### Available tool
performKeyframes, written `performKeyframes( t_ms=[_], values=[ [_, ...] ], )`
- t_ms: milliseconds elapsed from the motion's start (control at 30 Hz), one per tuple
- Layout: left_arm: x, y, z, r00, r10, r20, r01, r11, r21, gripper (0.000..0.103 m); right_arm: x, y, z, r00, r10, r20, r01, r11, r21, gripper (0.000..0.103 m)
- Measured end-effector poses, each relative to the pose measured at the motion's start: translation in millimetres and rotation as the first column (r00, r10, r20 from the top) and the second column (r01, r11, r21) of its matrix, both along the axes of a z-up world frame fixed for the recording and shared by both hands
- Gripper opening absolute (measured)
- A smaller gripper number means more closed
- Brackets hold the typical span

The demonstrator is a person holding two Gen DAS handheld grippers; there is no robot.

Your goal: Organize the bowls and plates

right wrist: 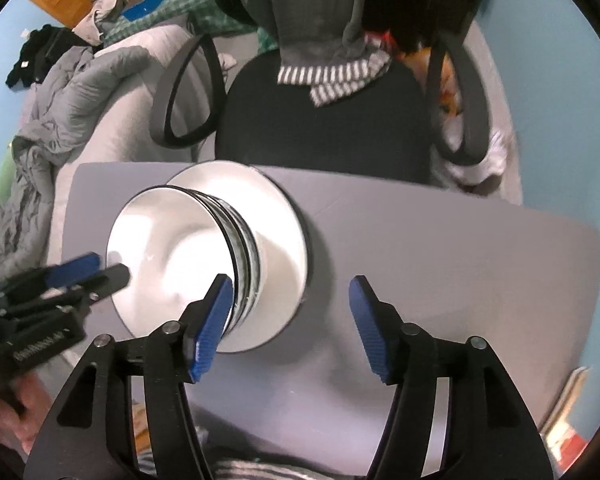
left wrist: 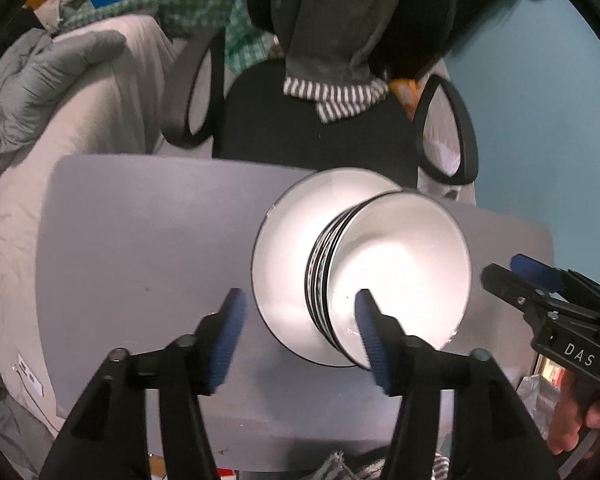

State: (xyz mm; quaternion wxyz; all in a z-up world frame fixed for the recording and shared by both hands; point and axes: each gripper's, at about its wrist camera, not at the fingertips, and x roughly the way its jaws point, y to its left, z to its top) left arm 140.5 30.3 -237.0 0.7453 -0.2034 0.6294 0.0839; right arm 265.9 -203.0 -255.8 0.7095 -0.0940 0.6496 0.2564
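Observation:
A stack of white bowls [left wrist: 400,264] with black-patterned outsides stands on a white plate [left wrist: 288,248] on the grey table [left wrist: 148,240]. In the right wrist view the same bowls [right wrist: 172,248] sit on the plate [right wrist: 284,232]. My left gripper [left wrist: 300,336] hangs open above the stack's left edge, its blue pads apart and clear of the bowls. My right gripper [right wrist: 290,324] is open over the stack's right edge, nothing between its fingers. Each gripper shows in the other's view, the right gripper [left wrist: 540,284] at the right and the left gripper [right wrist: 88,272] at the left.
A black office chair [left wrist: 312,128] draped with dark and striped clothes stands at the table's far edge. A bed with a grey puffy jacket [left wrist: 40,88] lies to the left. The wall [left wrist: 540,92] is blue. Much of the table top to the left [left wrist: 148,240] and right [right wrist: 460,248] of the stack is bare.

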Motion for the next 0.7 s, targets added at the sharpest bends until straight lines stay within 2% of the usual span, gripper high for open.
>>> performKeyframes(
  t_ms=[67, 300, 433, 567, 700],
  values=[
    [-6.3, 3.0, 11.6, 1.0, 0.014, 0.022, -0.014, 1.0, 0.008, 0.068, -3.5, -4.1, 16.5, 0.999, 0.016, 0.052, -0.016, 1.0, -0.005, 0.061],
    [-25.5, 2.6, 42.5, 0.997, 0.045, 0.063, -0.046, 0.999, 0.016, 0.07, -7.6, -20.8, 54.0, 0.993, 0.005, 0.117, -0.005, 1.0, 0.006, 0.061],
    [-35.4, -7.3, 64.6, 0.994, 0.05, 0.102, -0.054, 0.998, 0.031, 0.07, -12.5, -29.1, 80.2, 0.982, -0.002, 0.19, 0.001, 1.0, 0.007, 0.061],
    [-42.4, -19.4, 87.8, 0.987, 0.045, 0.152, -0.053, 0.997, 0.051, 0.08, -17.3, -35.6, 102.9, 0.972, -0.006, 0.236, 0.001, 1.0, 0.022, 0.061],
    [-48.6, -31.4, 112.3, 0.98, 0.026, 0.198, -0.045, 0.995, 0.091, 0.081, -20.4, -43.1, 121.7, 0.96, -0.014, 0.279, 0.004, 0.999, 0.034, 0.061]
  ],
)
